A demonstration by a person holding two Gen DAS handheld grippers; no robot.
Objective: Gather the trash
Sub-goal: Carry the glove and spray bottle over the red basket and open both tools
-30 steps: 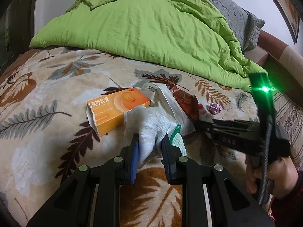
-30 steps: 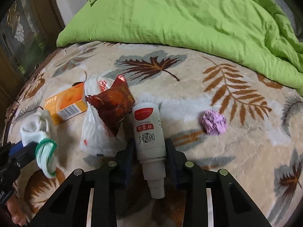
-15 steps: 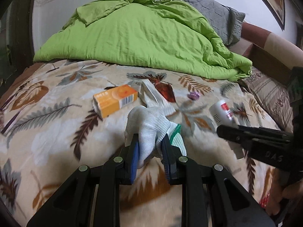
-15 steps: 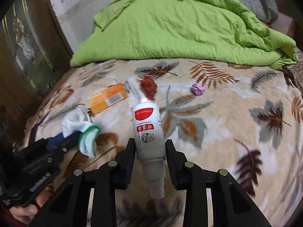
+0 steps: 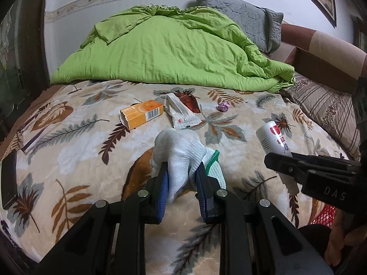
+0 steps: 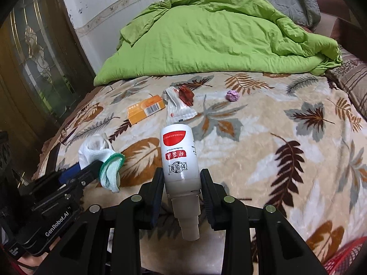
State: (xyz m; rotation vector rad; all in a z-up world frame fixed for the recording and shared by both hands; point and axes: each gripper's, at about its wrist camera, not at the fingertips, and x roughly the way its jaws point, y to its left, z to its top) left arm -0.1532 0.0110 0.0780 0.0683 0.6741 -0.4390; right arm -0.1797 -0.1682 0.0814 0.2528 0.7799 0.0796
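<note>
My left gripper is shut on a white knit glove with a green cuff, held above the leaf-patterned blanket; it also shows in the right wrist view. My right gripper is shut on a white bottle with a red label, cap end toward the camera; it also shows in the left wrist view. On the blanket farther off lie an orange box, a white wrapper with a dark red wrapper on it, and a purple crumpled ball.
A green duvet and a grey pillow fill the far half of the bed. A striped cushion lies at the right. A red mesh basket shows at the lower right. A dark door stands at the left.
Both grippers have pulled back and up from the trash pile with the glove and bottle held. The box, wrappers and purple ball now lie farther away.
</note>
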